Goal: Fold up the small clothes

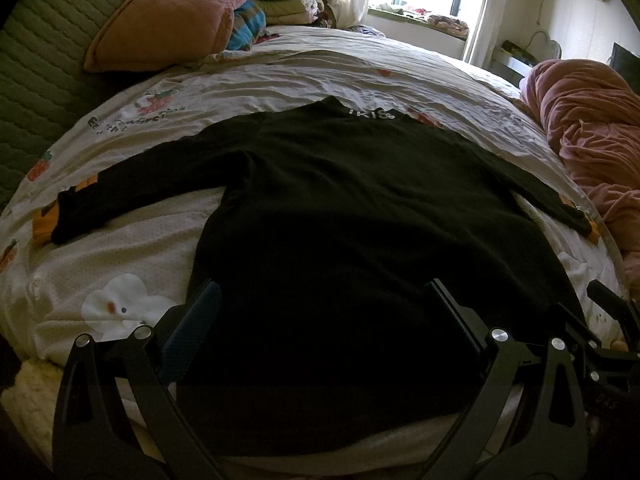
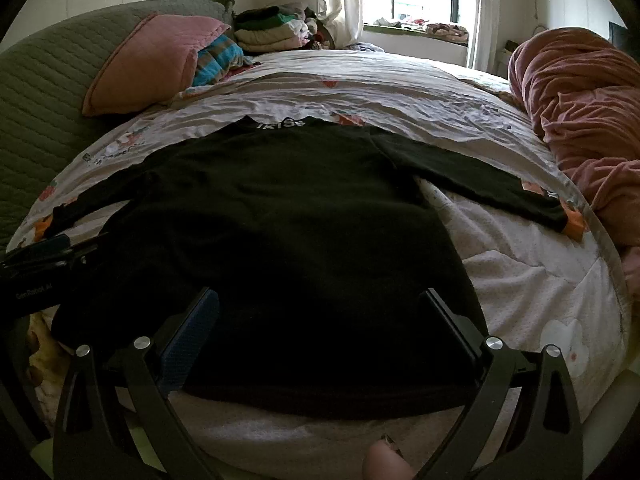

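A: Where is the shirt?

B: One black shirt (image 1: 340,208) lies flat on the bed (image 1: 132,264), both sleeves spread, collar away from the cameras. The left gripper (image 1: 320,316) and right gripper (image 2: 320,316) hover wide open over the hem, holding nothing.

A: How best to begin?

B: Probably pinch one sleeve (image 2: 480,184) near its cuff and lay it across the body without bunching.

A: Counts?

B: One shirt, two sleeves, two grippers, one pink pillow (image 1: 168,16).
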Motion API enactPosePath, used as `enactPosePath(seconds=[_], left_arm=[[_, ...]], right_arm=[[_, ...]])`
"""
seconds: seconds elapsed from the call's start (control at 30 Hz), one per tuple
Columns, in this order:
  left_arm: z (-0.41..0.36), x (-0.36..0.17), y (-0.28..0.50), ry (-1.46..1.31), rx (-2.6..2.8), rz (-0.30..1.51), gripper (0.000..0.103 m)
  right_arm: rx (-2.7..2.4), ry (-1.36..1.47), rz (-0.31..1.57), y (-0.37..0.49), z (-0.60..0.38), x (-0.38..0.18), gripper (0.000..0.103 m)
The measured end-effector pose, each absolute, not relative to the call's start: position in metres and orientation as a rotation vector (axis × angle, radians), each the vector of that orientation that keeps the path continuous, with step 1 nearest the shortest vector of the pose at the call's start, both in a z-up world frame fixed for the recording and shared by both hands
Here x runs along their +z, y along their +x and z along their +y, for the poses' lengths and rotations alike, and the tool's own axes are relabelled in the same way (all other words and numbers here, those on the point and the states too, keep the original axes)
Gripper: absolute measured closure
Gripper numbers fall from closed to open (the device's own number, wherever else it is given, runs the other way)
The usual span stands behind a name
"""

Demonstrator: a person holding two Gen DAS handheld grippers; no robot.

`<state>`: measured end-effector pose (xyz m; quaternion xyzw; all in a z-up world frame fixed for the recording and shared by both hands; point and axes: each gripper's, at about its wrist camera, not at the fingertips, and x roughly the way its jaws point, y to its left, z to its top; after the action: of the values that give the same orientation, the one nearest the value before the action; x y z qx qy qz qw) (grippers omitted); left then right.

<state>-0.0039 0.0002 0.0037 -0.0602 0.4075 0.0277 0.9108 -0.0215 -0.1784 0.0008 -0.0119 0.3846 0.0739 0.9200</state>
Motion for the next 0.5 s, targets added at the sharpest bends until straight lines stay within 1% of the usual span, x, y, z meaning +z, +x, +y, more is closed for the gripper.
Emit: enactPosePath(seconds=[0.5], left_arm=[[-0.0001,0.004,-0.0051,-0.118,0.058,0.837,0.009]], right_arm=[[0.155,-0.035,0.781,-0.0221,-0.1765,0.0015,0.004]])
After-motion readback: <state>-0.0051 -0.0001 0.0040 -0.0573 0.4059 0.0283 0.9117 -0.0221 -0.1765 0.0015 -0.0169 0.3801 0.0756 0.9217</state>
